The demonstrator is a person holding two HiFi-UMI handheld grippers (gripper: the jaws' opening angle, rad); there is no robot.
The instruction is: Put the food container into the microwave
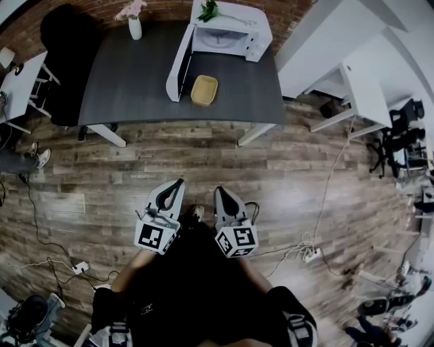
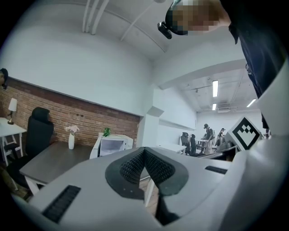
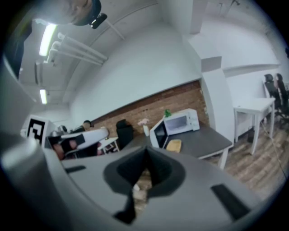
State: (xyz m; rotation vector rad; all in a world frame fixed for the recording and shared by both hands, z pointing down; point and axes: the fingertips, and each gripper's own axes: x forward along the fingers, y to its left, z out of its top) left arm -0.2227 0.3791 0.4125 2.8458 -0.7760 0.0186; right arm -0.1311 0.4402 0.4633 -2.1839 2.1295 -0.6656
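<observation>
A yellow food container (image 1: pixel 204 90) lies on the dark grey table (image 1: pixel 129 81), right in front of the white microwave (image 1: pixel 230 32), whose door (image 1: pixel 179 62) hangs open to the left. The right gripper view shows the container (image 3: pixel 174 145) beside the microwave (image 3: pixel 180 122) too. In the left gripper view the microwave (image 2: pixel 112 144) is far off. Both grippers are held low near the person's body, well short of the table. My left gripper (image 1: pixel 177 183) is shut with nothing in it. My right gripper (image 1: pixel 222 191) is shut and empty as well.
A white vase with flowers (image 1: pixel 134 22) stands at the table's back left, a small plant (image 1: pixel 208 9) on the microwave. A black chair (image 1: pixel 64 41) sits left of the table. White desks (image 1: pixel 352 74) stand right. Cables and a power strip (image 1: pixel 308 254) lie on the wood floor.
</observation>
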